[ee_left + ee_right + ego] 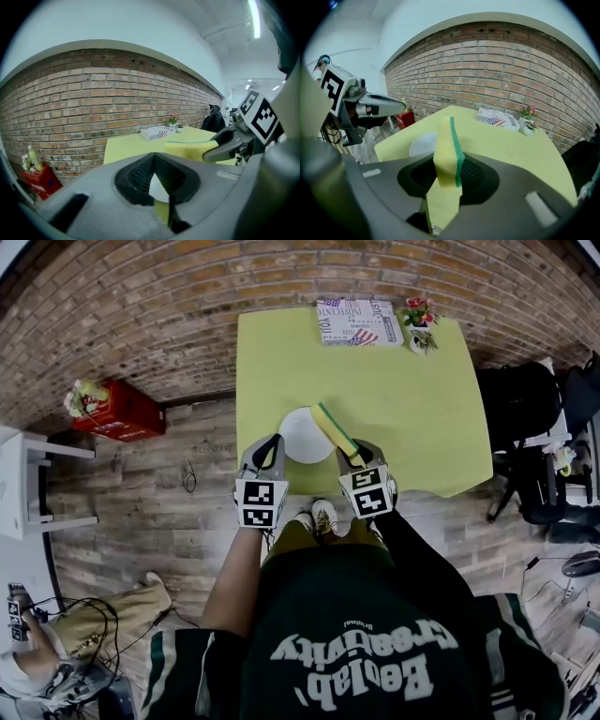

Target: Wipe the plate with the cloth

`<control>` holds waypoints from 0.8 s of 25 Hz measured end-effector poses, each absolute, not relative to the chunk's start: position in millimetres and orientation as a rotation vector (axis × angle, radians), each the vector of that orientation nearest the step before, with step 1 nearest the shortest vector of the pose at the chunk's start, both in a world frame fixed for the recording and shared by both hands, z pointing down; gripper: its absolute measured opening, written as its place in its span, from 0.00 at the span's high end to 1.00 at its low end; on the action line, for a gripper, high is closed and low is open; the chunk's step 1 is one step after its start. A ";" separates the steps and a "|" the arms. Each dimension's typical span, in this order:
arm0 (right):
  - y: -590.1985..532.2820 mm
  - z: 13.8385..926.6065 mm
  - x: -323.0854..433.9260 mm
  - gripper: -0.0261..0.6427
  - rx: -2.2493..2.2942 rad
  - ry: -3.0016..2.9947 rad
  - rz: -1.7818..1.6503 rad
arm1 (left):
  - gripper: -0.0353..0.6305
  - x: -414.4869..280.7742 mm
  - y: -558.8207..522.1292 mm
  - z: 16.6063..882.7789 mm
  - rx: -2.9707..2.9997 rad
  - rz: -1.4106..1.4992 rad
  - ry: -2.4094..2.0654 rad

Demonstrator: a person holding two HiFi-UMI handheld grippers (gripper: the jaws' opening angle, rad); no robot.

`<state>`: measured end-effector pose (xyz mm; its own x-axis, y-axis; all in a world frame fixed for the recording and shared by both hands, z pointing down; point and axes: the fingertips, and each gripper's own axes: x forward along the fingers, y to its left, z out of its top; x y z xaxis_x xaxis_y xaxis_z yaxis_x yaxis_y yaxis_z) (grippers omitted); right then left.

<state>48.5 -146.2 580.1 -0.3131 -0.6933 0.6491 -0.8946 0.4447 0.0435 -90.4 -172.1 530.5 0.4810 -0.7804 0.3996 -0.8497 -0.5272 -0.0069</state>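
A white plate [305, 437] lies flat near the front edge of the yellow-green table [412, 409]. It also shows in the right gripper view [423, 143]. My right gripper [354, 454] [449, 159] is shut on a yellow sponge with a green scouring side [333, 426] [446, 154], held on edge over the plate's right side. My left gripper [275, 441] [153, 157] hovers at the plate's left rim with its jaws shut. Only a sliver of white plate shows through them, and they hold nothing that I can see. The left gripper view shows the sponge [190, 149] in the right gripper [225, 140].
A flag-print box [359, 322] and a small flower pot [419, 329] stand at the table's far edge by the brick wall. On the floor are a red box [122, 411] at the left and a white shelf [28, 484]. A black chair [525, 409] is at the right.
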 end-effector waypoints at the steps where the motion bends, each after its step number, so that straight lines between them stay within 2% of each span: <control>1: -143.7 579.0 41.6 0.77 1.322 -2.107 0.441 | 0.94 -93.3 -169.7 529.4 2.537 0.533 -1.406; 13: -124.4 587.5 -41.6 0.77 1.207 -2.161 0.525 | 0.94 -130.9 -152.3 520.0 2.550 0.533 -1.413; 20: -117.9 608.5 -45.0 0.77 1.160 -2.124 0.571 | 0.94 -136.5 -156.4 526.3 2.523 0.542 -1.434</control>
<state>-45.0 -117.9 608.5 -0.4027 -0.5744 0.7127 -0.8543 0.5154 -0.0673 -136.5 -156.4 526.3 0.4655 -0.7883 0.4023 -0.8573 -0.5146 -0.0165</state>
